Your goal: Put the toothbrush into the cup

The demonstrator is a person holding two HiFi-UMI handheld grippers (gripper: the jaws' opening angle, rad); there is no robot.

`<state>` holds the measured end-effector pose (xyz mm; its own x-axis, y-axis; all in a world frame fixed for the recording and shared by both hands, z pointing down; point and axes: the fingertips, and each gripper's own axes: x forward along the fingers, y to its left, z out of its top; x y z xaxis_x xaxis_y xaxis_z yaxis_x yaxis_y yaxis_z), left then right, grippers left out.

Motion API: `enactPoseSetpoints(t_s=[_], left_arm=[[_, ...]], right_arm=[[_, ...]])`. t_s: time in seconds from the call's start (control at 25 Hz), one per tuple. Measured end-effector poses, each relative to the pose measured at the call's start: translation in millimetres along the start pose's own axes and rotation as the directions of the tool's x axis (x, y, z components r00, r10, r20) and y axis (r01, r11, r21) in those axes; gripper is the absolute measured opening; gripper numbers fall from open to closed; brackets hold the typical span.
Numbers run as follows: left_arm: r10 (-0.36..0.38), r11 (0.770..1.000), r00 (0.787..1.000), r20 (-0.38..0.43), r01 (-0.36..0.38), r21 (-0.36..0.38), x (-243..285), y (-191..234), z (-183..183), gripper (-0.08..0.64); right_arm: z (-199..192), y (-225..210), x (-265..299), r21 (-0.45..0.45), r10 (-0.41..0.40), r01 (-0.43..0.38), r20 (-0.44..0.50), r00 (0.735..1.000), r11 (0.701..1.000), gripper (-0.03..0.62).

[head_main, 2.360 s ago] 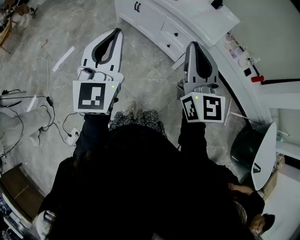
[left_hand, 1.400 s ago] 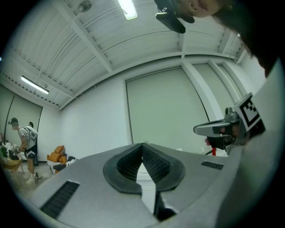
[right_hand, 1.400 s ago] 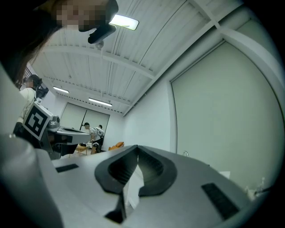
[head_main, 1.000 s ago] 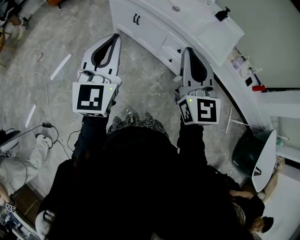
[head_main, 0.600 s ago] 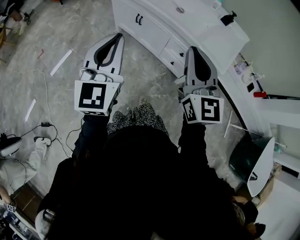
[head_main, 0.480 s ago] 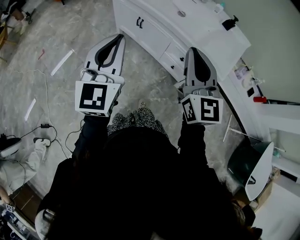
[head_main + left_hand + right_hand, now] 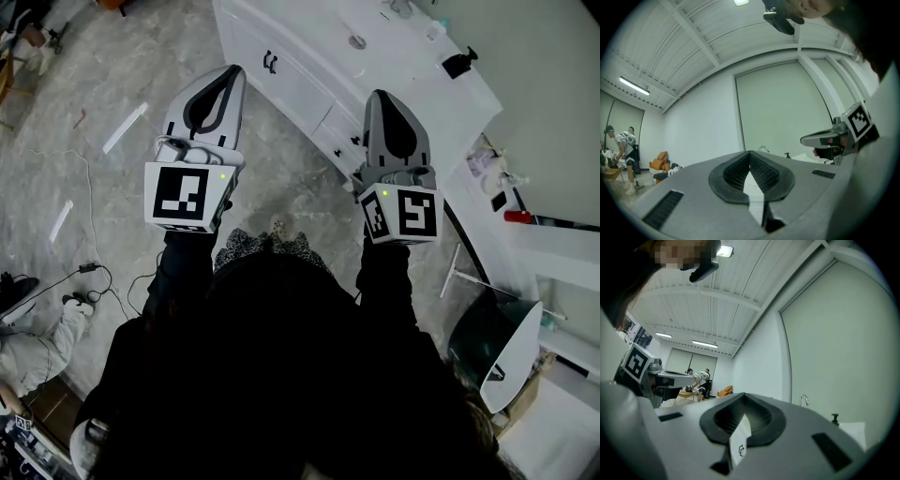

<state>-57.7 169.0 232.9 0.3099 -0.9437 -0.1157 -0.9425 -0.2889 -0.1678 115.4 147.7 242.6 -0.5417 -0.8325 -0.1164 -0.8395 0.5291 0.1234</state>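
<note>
My left gripper (image 7: pixel 232 75) and right gripper (image 7: pixel 380 97) are held side by side at about chest height, both pointing toward a white vanity counter (image 7: pixel 403 70). Both are shut with nothing between the jaws. In the left gripper view the left gripper (image 7: pixel 750 153) shows its pads meeting, and the right gripper (image 7: pixel 743 395) looks the same in its own view. I cannot make out a toothbrush or a cup. A few small items at the counter's far end (image 7: pixel 433 28) are too small to tell apart.
The counter has a sink drain (image 7: pixel 356 41), a faucet (image 7: pixel 763 148) and a black pump dispenser (image 7: pixel 457 64). Cabinet doors with dark handles (image 7: pixel 270 62) face me. A dark bin with a white lid (image 7: pixel 492 347) stands at right, cables (image 7: pixel 94 272) lie on the floor at left.
Both grippers have moved forward together toward the vanity, and the counter now lies closer beyond their tips. The jaws stayed shut throughout.
</note>
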Motion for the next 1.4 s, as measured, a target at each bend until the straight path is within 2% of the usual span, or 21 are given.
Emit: enactPoseSetpoints(t_s=[0.4,0.84,1.4], left_arm=[[0.024,1.0,1.0,-0.009,-0.024,0.008,45.6,-1.2,-8.5,0.008],[0.02,1.0,1.0,-0.021,-0.02,-0.008,85.6,13.9,-21.7,0.008],[-0.09,0.996,0.996,-0.016,0.09,-0.028,188.9,55.0,-47.9,0.008]], right_arm=[[-16.8,-41.8,33.9,0.014,0.019,-0.019,-0.008,1.0,1.0,0.005],[-31.4,-58.6,71.2,0.018,0.016,-0.015,-0.034,0.999,1.0,0.005],[-52.3,-93.6,151.8,0.01,-0.077,0.078,-0.075,0.994,0.997,0.005]])
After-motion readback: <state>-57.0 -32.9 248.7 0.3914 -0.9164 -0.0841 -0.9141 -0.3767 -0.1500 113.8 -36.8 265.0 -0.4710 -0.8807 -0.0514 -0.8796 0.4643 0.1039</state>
